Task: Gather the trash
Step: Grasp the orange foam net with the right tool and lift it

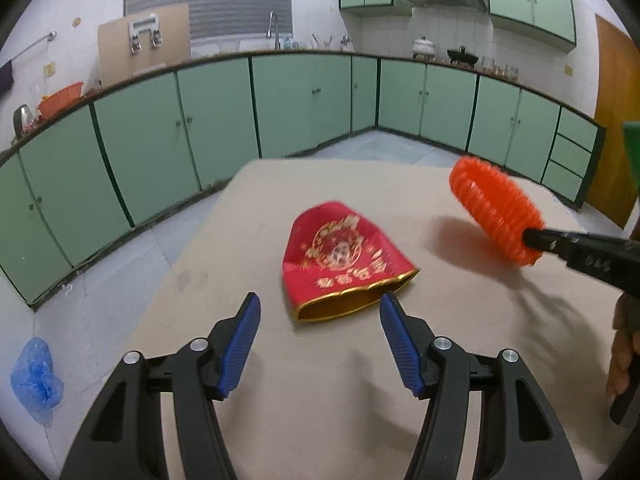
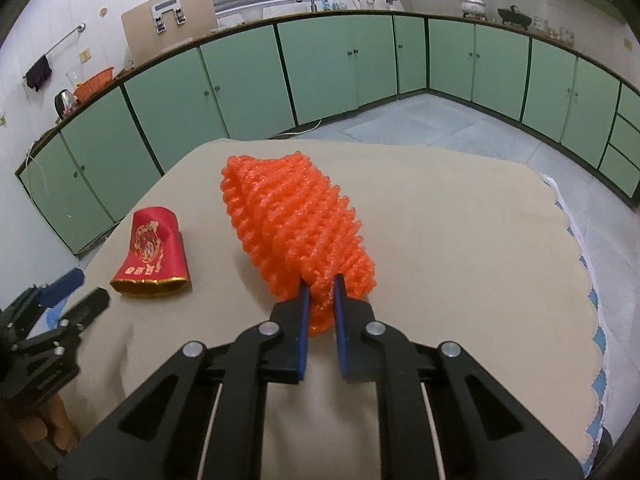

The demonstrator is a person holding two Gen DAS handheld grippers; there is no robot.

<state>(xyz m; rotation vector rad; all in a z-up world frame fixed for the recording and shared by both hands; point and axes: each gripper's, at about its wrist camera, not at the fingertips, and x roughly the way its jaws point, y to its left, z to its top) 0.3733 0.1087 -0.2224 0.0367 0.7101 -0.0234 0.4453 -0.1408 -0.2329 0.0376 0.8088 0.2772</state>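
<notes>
A red pouch with gold print and a gold-lined mouth (image 1: 344, 264) lies on the beige table (image 1: 240, 360), its open end toward me. My left gripper (image 1: 320, 308) stands open just short of that mouth, nothing between its blue pads. An orange foam net sleeve (image 2: 296, 224) sticks out from my right gripper (image 2: 320, 284), whose blue pads pinch its near end. In the left wrist view the orange net (image 1: 496, 212) hangs above the table at the right, held by the right gripper (image 1: 536, 238). The pouch (image 2: 154, 256) and the left gripper (image 2: 78, 290) show at the left of the right wrist view.
Green kitchen cabinets (image 1: 216, 120) line the walls beyond the table. A blue plastic bag (image 1: 36, 376) lies on the floor at the left. A hand (image 1: 624, 364) shows at the right edge. The table's right edge (image 2: 588, 280) has a blue-patterned trim.
</notes>
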